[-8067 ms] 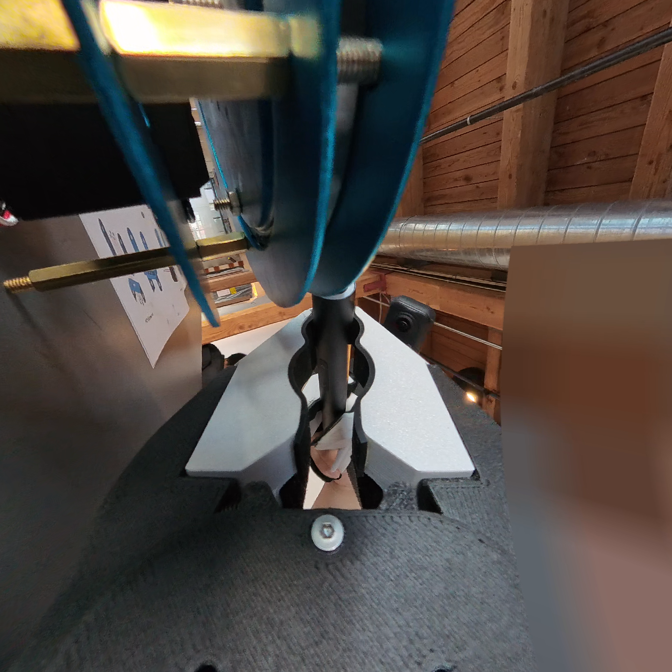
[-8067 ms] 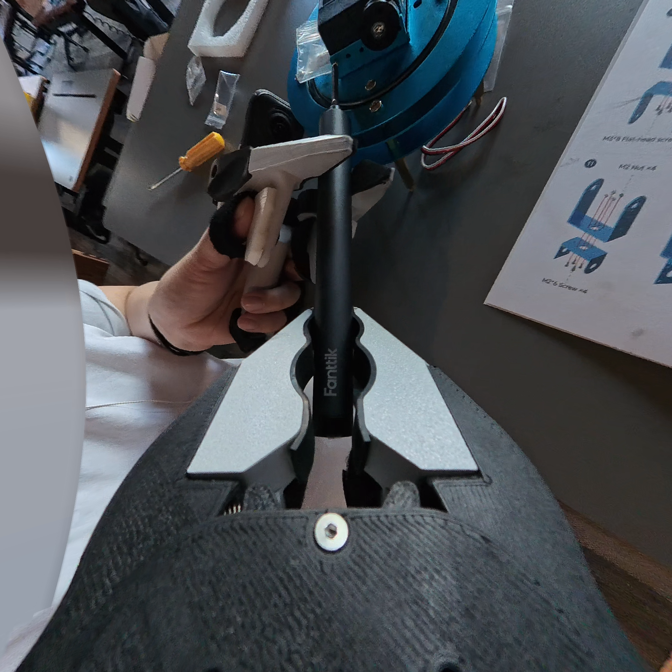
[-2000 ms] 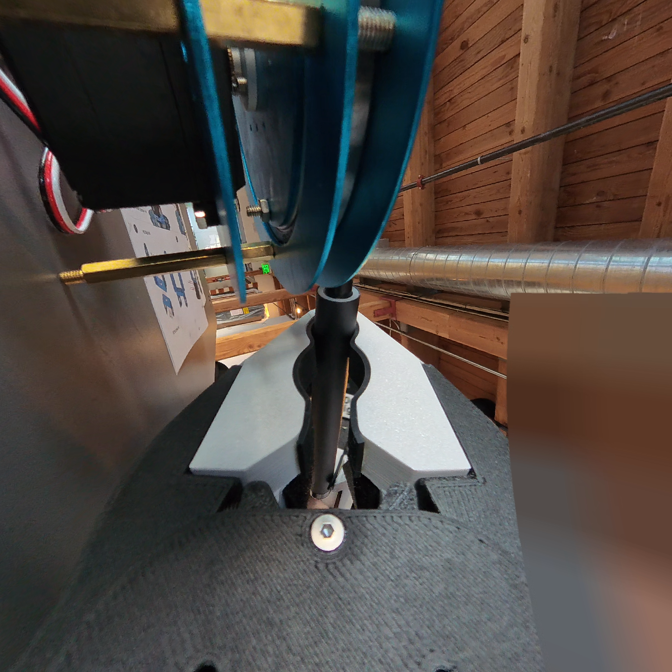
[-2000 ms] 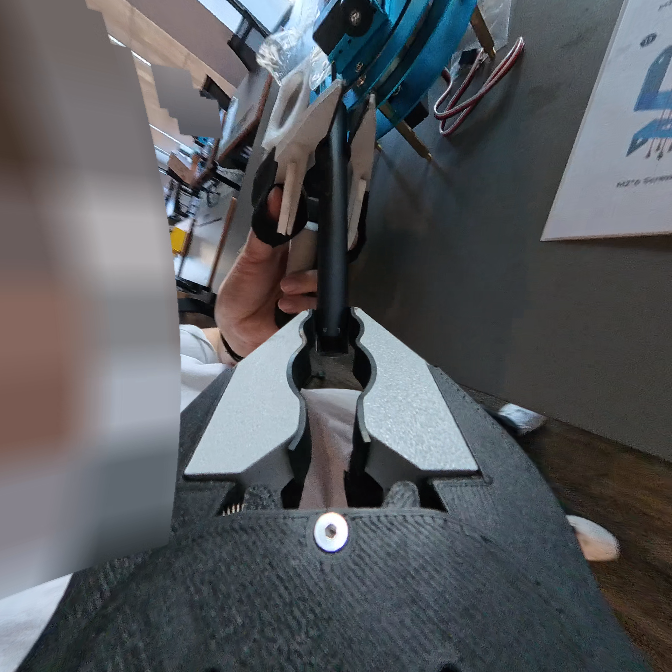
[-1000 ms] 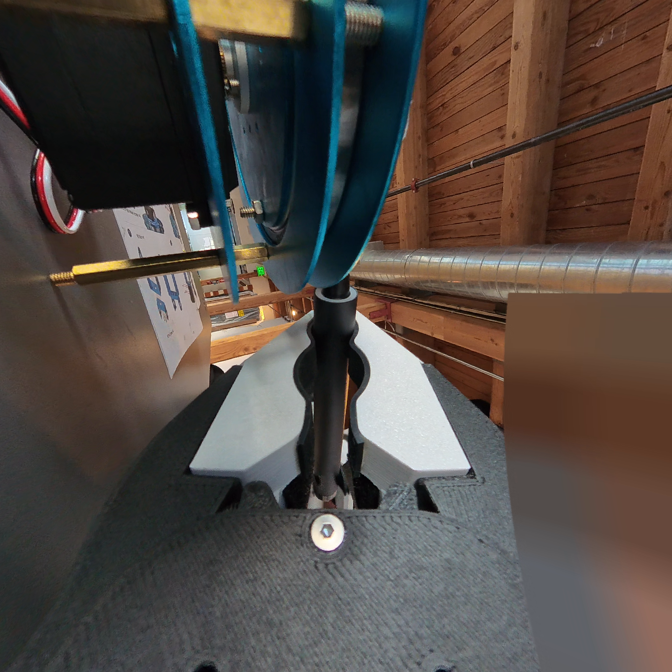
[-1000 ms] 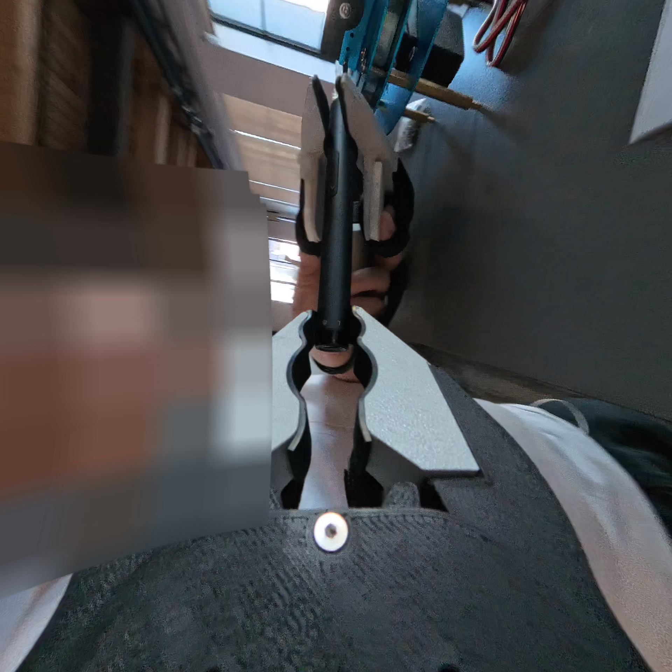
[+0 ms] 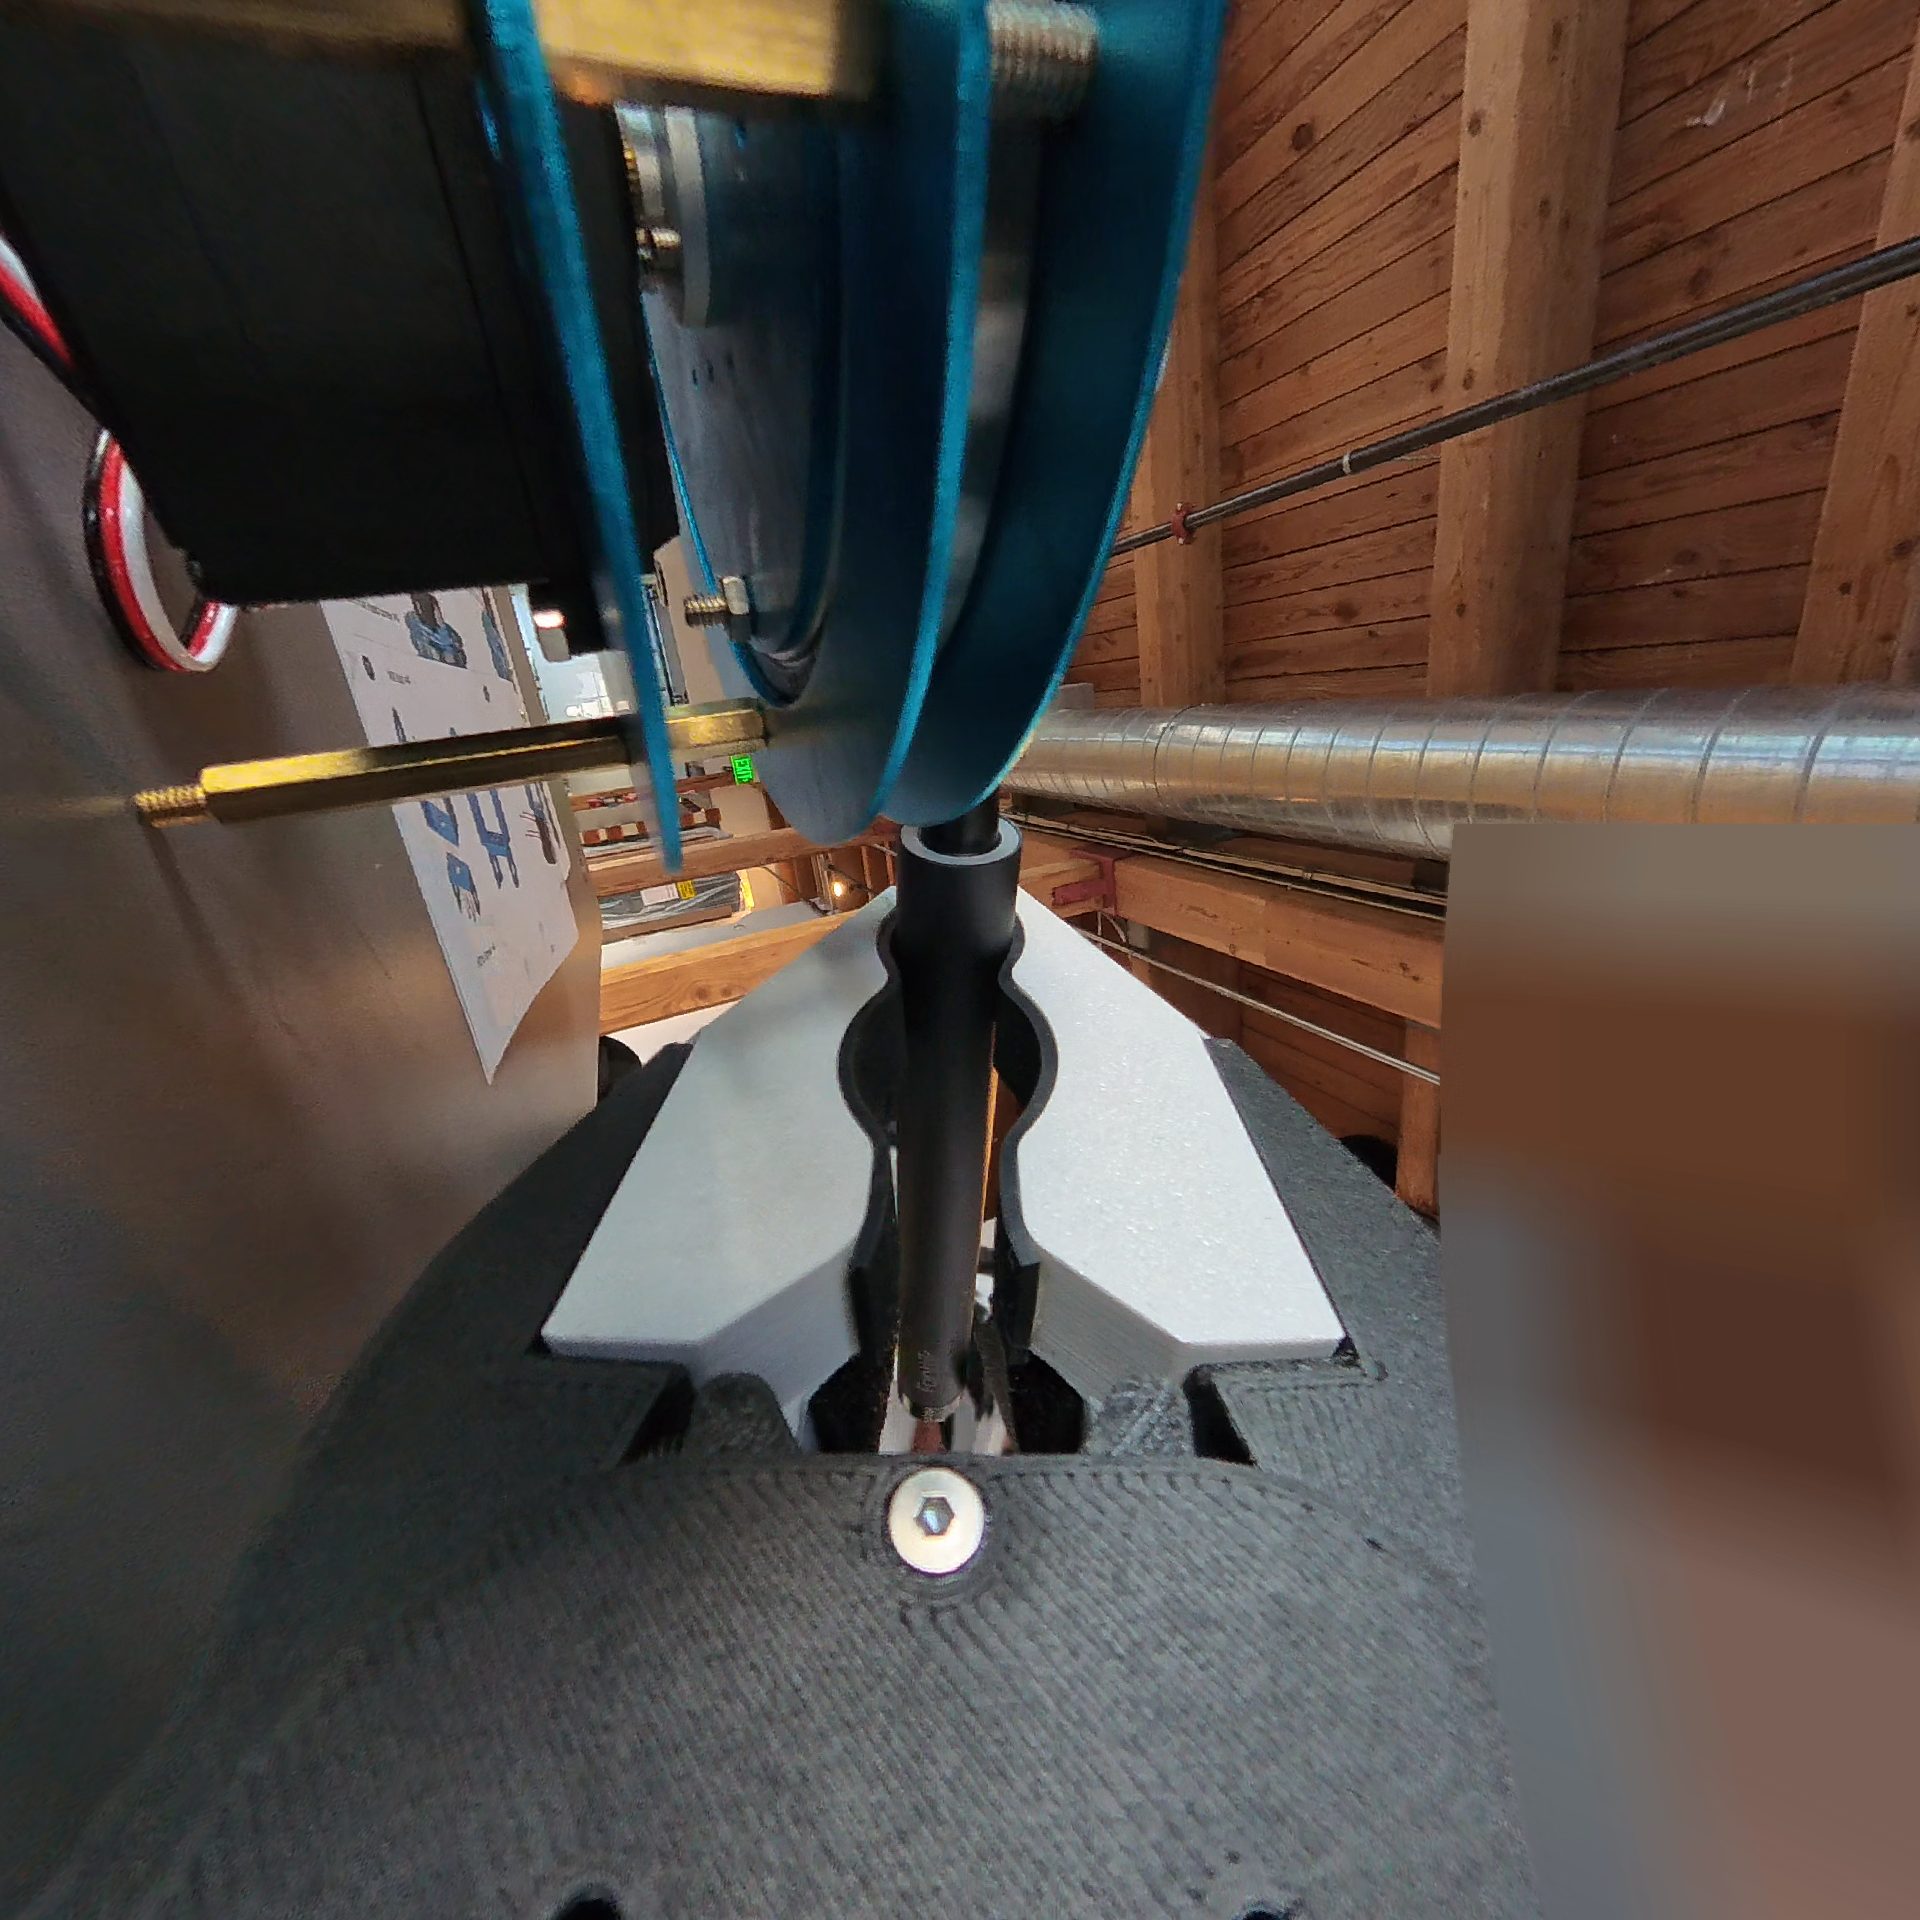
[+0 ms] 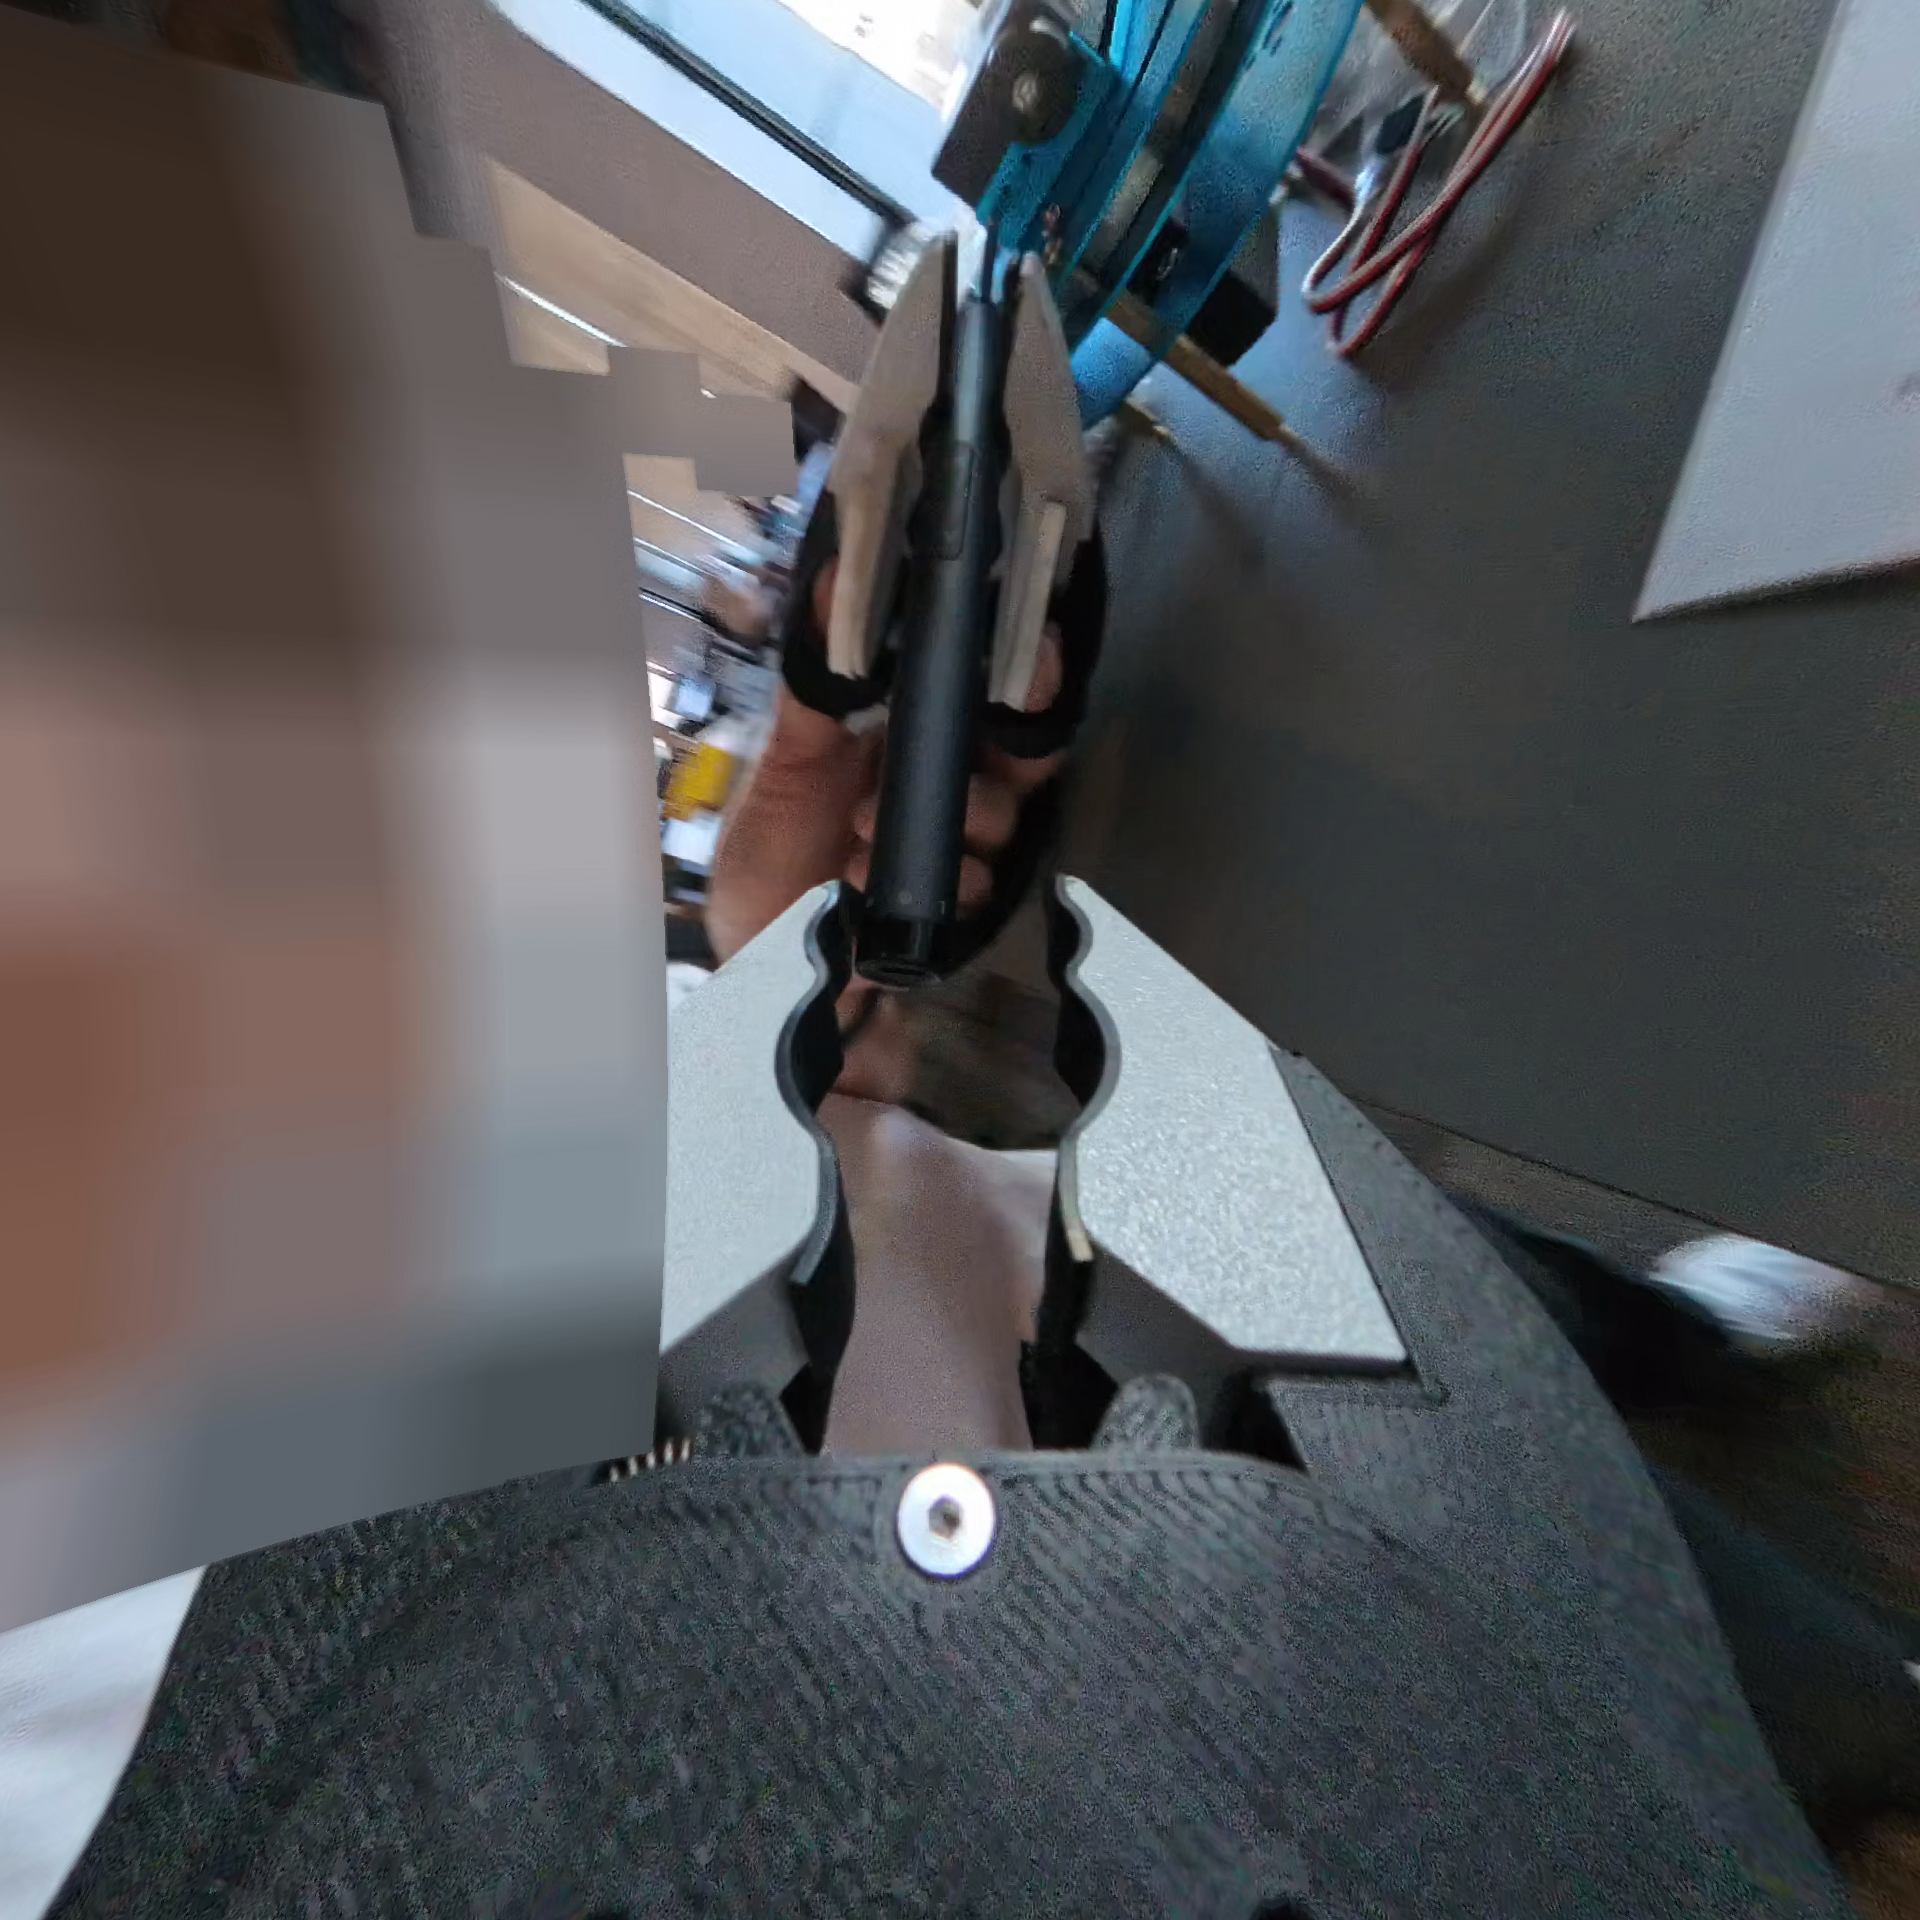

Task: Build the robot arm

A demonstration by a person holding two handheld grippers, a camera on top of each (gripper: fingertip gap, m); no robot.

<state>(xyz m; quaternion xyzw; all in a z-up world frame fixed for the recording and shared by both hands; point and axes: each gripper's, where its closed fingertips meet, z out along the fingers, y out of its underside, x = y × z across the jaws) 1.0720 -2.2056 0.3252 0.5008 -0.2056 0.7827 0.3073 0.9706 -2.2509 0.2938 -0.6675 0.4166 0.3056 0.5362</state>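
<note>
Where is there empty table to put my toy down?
Bare grey table lies between the white sheet and the left tongs. It's crowded around the blue disc assembly, its red-and-white wires and the black screwdriver those tongs grip.

Dark grey matte desk (image 8: 1455, 790); white printed instruction sheet (image 8: 1808, 343) flat on it, red-white-black wire loop (image 8: 1392, 239) alongside.

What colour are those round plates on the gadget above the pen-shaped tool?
Blue, the stacked round metal plates; clearest in the left wrist view.
</note>
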